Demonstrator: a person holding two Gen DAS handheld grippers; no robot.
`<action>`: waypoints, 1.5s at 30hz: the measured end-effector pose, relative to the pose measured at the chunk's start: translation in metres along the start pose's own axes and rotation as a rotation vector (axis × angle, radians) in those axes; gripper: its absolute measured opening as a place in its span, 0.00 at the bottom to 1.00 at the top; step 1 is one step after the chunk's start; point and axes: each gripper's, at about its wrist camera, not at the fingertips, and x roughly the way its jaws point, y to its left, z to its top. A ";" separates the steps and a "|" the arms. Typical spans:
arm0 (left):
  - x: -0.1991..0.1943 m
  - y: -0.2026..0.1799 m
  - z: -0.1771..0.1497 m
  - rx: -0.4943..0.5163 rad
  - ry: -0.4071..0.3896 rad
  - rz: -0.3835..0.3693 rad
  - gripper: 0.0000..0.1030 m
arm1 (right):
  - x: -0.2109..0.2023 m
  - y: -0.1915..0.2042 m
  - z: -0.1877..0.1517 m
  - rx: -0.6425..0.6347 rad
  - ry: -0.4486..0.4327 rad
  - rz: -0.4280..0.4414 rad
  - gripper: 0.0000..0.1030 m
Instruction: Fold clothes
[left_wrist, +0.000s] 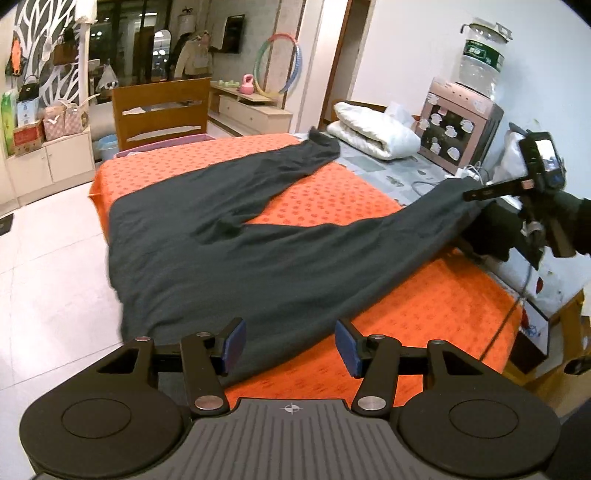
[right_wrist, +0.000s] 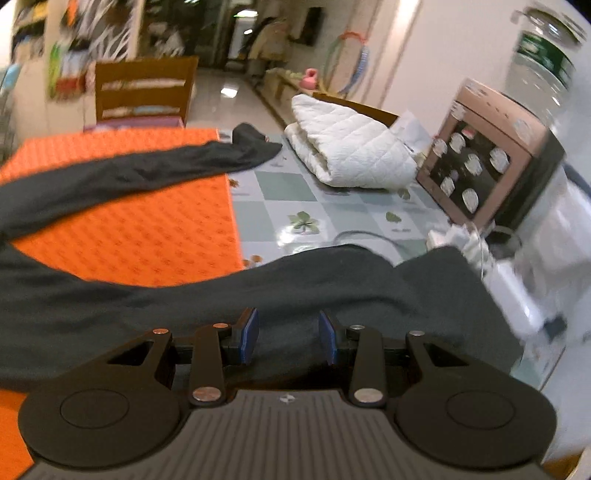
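Note:
Dark grey trousers (left_wrist: 221, 258) lie spread on an orange cloth (left_wrist: 332, 199) over the table. One leg (left_wrist: 295, 158) stretches to the far corner. The other leg (left_wrist: 406, 229) rises off the table to the right, where my right gripper (left_wrist: 471, 194) holds it near the hem. In the right wrist view this leg (right_wrist: 332, 288) is bunched between and under the blue pads of my right gripper (right_wrist: 289, 336), the hem just ahead. My left gripper (left_wrist: 290, 345) hovers over the waist end, jaws apart, neither pad pressing the cloth.
A folded white quilt (left_wrist: 369, 129) and a pink water dispenser (left_wrist: 458, 133) stand on the checked tablecloth (right_wrist: 295, 206) beyond the orange cloth. A white power strip (right_wrist: 454, 236) with cables lies near the hem. A wooden chair (left_wrist: 159, 110) stands behind the table.

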 end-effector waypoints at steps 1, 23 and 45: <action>0.005 -0.009 0.001 0.004 0.002 -0.004 0.55 | 0.009 -0.004 0.001 -0.022 0.007 0.002 0.40; 0.025 -0.029 0.001 -0.002 0.056 0.023 0.55 | -0.006 -0.040 -0.027 -0.025 -0.013 0.030 0.40; -0.029 0.126 0.016 0.104 0.031 -0.076 0.57 | -0.117 0.077 -0.011 0.258 -0.044 -0.003 0.42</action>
